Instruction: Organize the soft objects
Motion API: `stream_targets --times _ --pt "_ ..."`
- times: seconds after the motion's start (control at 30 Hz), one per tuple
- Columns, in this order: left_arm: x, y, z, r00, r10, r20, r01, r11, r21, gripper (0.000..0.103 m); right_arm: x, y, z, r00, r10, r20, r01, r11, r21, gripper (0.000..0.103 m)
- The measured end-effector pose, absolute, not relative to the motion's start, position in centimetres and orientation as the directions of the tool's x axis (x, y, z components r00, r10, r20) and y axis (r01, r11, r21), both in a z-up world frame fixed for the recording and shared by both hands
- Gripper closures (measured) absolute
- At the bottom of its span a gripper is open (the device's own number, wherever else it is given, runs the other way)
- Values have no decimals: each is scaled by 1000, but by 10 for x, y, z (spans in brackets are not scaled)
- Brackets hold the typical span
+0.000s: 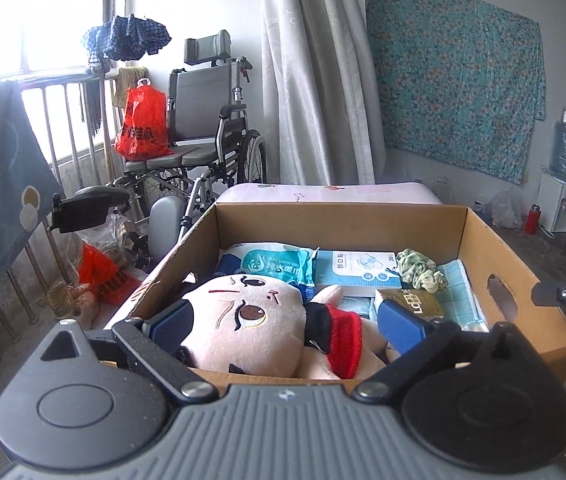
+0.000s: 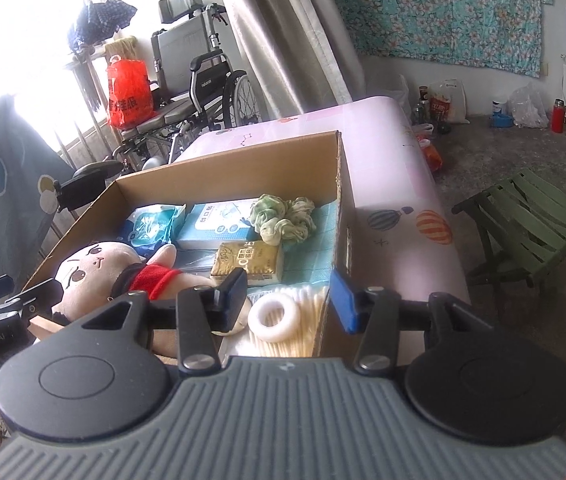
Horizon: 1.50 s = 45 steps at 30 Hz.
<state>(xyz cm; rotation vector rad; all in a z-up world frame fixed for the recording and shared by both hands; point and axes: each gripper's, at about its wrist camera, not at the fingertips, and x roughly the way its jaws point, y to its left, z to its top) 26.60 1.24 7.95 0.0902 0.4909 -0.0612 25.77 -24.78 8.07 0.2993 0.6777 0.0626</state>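
The plush doll point(image 1: 251, 320) lies on its side inside the open cardboard box point(image 1: 339, 220), in the near left part of it, with its pale round head toward the left wall and its red garment toward the middle. We hold the left gripper point(image 1: 283, 324) over the near edge of the box with its jaws spread wide; the blue pads point(image 1: 399, 324) stand on either side of the doll's head and body and do not press on it. We hold the right gripper point(image 2: 293, 296) at the near right corner of the box, its jaws partly apart with nothing gripped: one finger is inside the box, the other outside the right wall. Between these fingers we see a white ring point(image 2: 274, 317) resting on a pack of cotton swabs point(image 2: 303, 320). Farther back the box holds a gold tissue pack point(image 2: 249, 264), a blue-and-white carton point(image 2: 219, 226), a pack of wet wipes point(image 1: 277, 266) and a crumpled green cloth point(image 2: 285, 220) in the far right corner. The box stands on a pink printed surface point(image 2: 395, 184). A wheelchair point(image 1: 207, 128) carrying a red plastic bag point(image 1: 143, 124) stands behind the box near the window, and a green folding stool point(image 2: 531, 224) stands on the floor to the right.
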Motion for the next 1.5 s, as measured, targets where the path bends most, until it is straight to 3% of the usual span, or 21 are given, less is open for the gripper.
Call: stream_targets --times 0.73,1.5 --pt "243 5 89 909 25 -416 7 997 75 0 222 -214 89 839 67 -541 84 964 250 50" --pt "239 0 88 863 39 -504 6 996 87 0 211 -203 98 835 51 -548 70 977 199 44"
